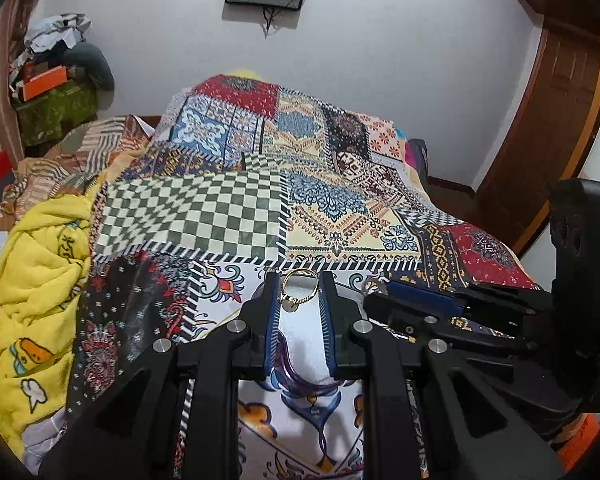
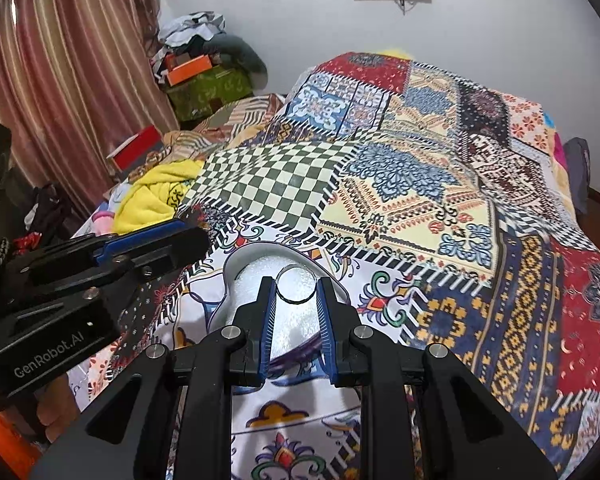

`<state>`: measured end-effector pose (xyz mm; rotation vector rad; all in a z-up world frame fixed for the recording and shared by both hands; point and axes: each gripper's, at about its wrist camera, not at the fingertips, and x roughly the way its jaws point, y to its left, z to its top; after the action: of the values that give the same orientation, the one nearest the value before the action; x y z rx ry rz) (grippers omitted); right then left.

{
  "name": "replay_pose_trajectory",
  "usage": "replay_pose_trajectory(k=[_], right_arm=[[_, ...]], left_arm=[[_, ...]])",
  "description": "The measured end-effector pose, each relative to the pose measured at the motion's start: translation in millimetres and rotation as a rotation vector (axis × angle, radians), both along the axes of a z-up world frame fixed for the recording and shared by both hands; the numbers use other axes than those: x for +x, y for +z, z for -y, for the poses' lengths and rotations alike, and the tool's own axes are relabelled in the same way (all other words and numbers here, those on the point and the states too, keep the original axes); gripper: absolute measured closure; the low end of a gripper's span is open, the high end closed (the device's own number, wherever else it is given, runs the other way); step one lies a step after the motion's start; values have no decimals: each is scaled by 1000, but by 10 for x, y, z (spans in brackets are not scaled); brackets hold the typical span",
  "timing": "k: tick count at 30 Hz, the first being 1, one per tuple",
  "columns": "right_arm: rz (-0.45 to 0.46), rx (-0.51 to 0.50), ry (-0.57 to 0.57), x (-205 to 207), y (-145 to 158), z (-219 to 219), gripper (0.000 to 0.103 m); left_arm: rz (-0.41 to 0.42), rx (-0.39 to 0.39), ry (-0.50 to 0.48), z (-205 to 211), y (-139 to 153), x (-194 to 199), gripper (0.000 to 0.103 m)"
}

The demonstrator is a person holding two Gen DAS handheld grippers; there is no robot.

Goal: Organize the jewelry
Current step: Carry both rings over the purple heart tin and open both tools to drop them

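Note:
My left gripper [image 1: 299, 285] is shut on a gold ring [image 1: 300, 289] with a small round charm, held between its blue pads above the white padded inside of a jewelry box [image 1: 300, 340]. My right gripper [image 2: 296, 289] is shut on a plain silver ring [image 2: 297, 284], held over the same heart-shaped box [image 2: 236, 264] with its white lining. The right gripper also shows at the right of the left wrist view [image 1: 384, 290], and the left gripper shows at the left of the right wrist view [image 2: 196, 236]. Both hover close together over the box on the bed.
The box lies on a patchwork bedspread [image 2: 420, 184]. A yellow towel [image 1: 40, 264] and crumpled clothes lie at the bed's left side. Stacked boxes and bags [image 2: 204, 76] stand by the curtain [image 2: 60, 72]. A wooden door [image 1: 548, 128] is at the right.

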<state>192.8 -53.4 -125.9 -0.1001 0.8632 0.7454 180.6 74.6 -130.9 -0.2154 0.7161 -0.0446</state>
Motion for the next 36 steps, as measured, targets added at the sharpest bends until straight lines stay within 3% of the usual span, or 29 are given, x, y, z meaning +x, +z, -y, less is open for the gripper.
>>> replay_pose_trajectory(k=[9,17,28,36], right_arm=[[-43,-40,38,118,-179,-81,84],[-48,-61,56,134,-220,-118,84],[-37,-73,50,66,-139,-104,80],[19,-34,-16,-35,184,148,80]], left_arm=[[-76,-47,-26,-56,-276,270,85],[-102,-34,-33,-68,-372,340,85],[-80,4,-23,-52,-221,262,85],[-32,65,1,-27,23,51,80]])
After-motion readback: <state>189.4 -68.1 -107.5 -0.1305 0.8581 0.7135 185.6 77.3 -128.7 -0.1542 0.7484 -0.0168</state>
